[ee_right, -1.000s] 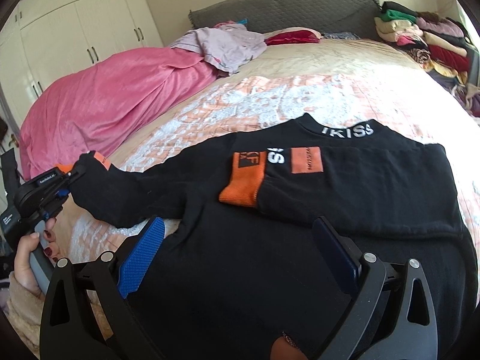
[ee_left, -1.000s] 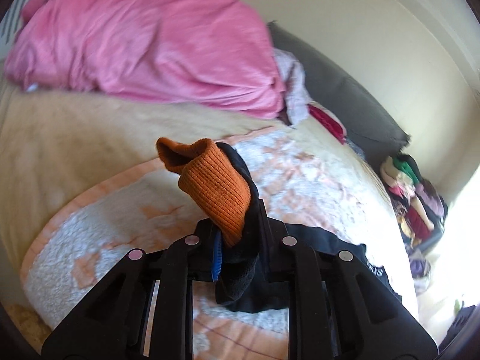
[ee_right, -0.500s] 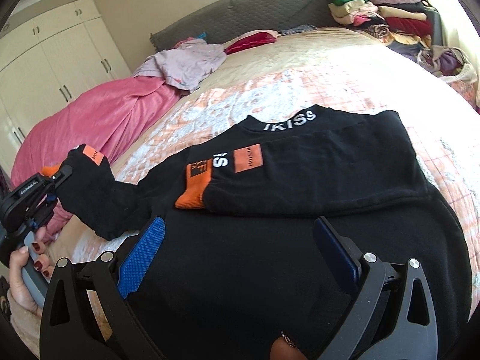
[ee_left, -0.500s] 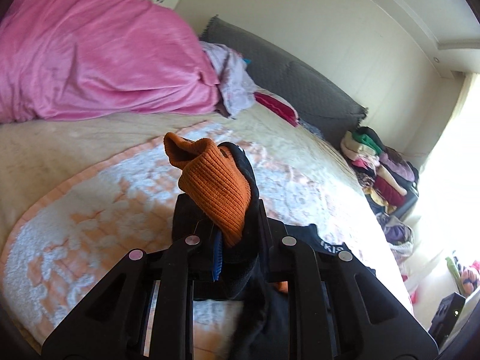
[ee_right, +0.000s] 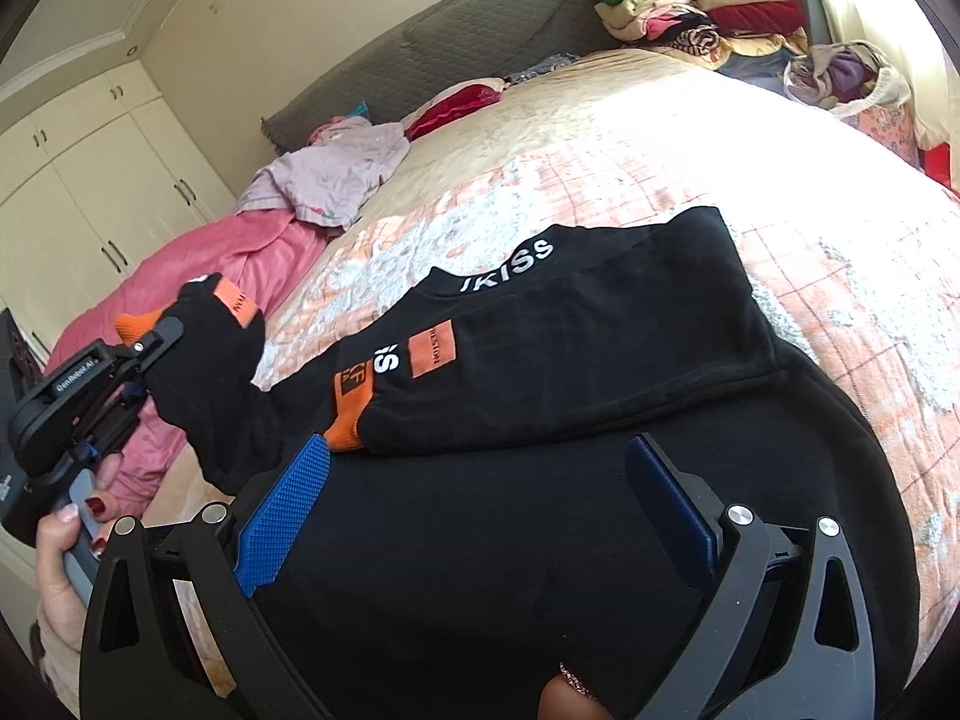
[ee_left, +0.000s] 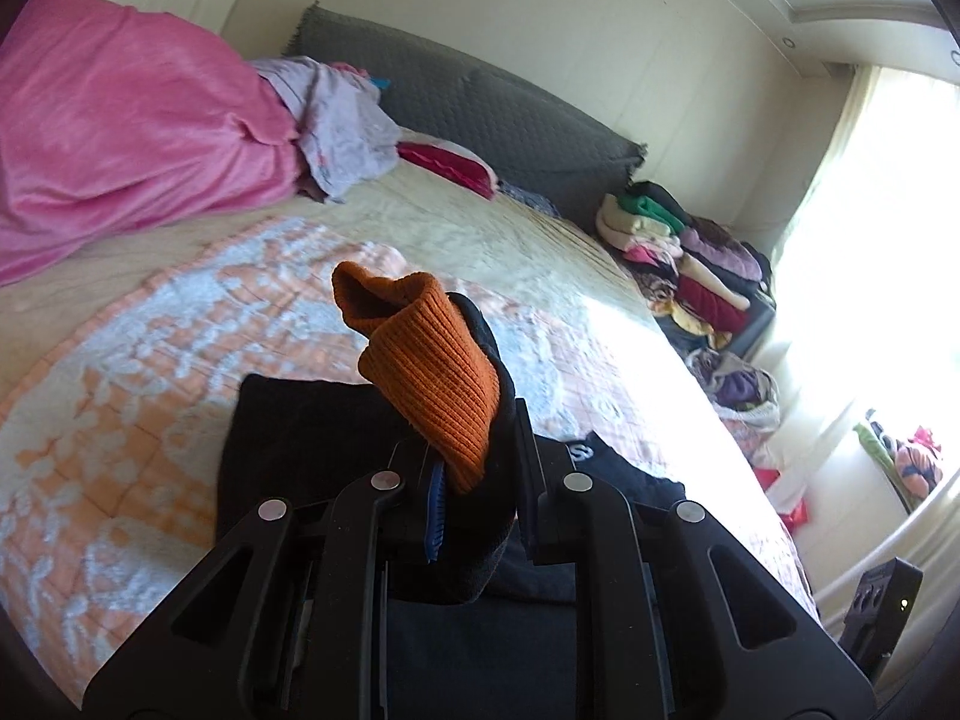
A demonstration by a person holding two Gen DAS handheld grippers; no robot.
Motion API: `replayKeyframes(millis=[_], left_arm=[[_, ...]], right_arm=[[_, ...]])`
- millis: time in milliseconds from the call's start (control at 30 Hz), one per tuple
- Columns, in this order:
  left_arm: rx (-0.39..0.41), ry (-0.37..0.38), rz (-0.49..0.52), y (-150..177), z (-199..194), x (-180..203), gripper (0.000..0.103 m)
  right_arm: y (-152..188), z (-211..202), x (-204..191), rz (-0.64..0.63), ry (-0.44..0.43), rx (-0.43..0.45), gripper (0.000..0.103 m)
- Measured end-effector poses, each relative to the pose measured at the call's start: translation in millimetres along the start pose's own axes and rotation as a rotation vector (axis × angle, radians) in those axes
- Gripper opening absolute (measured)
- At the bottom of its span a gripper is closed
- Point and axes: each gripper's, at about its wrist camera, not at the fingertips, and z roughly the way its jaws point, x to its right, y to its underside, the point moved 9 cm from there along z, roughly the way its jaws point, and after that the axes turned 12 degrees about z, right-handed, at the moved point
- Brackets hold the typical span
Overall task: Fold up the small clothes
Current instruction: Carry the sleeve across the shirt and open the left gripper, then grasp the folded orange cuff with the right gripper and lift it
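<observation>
A black sweatshirt [ee_right: 600, 360] with white lettering at the collar lies flat on the bed's orange-and-white blanket [ee_right: 600, 192]. One sleeve is folded across the chest, its orange cuff [ee_right: 348, 420] pointing left. The other sleeve [ee_right: 210, 372] is lifted off the bed at the left. My left gripper [ee_left: 480, 480] is shut on that sleeve's end, and its orange ribbed cuff [ee_left: 432, 378] sticks up past the fingers. In the right wrist view the left gripper [ee_right: 162, 336] shows in a hand. My right gripper [ee_right: 480, 456] hovers open over the sweatshirt's lower body, its blue pads [ee_right: 282, 516] wide apart.
A pink duvet [ee_left: 120, 138] and a lilac garment [ee_left: 336, 138] lie at the bed's far left. Behind them are a grey headboard [ee_left: 480, 120] and a red pillow [ee_left: 444, 162]. Stacked clothes [ee_left: 678, 252] and a bag of clothes [ee_right: 840, 78] sit at the right. White wardrobes [ee_right: 90, 180] line the left wall.
My left gripper has carried the sleeve end up and to the right, over the sweatshirt's body. The right gripper has shifted and rolled, staying open above the sweatshirt.
</observation>
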Motion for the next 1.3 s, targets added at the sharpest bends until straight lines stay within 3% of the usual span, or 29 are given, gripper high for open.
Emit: replayKeyframes(millis=[367,667,733,867,967,1133,1200,1300], left_arm=[[-0.107,0.106,0.078,28,47,46,0.011],[-0.173,0.174,0.112,48,63,55,0.012],[-0.183,0.193,0.116,51,64,56,0.015],[-0.180,0.236,0.103,48,60,56,0.036],[-0.172,0.244,0.108,44,58,55,0.044],[-0.175,0.153,0.122,41,64,32,0.047],[-0.190,0.124,0.126,42,65,22,0.060],[-0.202,0.072,0.130,42,65,5,0.066]], right_arm=[[-16,-16,34,0.068,0.041,0.050,0.098],[-15,-10,49,0.105,0.073,0.052,0.098],[-15,-6,49,0.104,0.078,0.050,0.098],[-12,2,44,0.092,0.085,0.041,0.098],[-9,8,39,0.074,0.092,0.035,0.098],[0,22,29,0.045,0.095,0.005,0.098],[3,29,26,0.032,0.100,-0.008,0.098],[4,40,20,0.006,0.112,-0.020,0.098]])
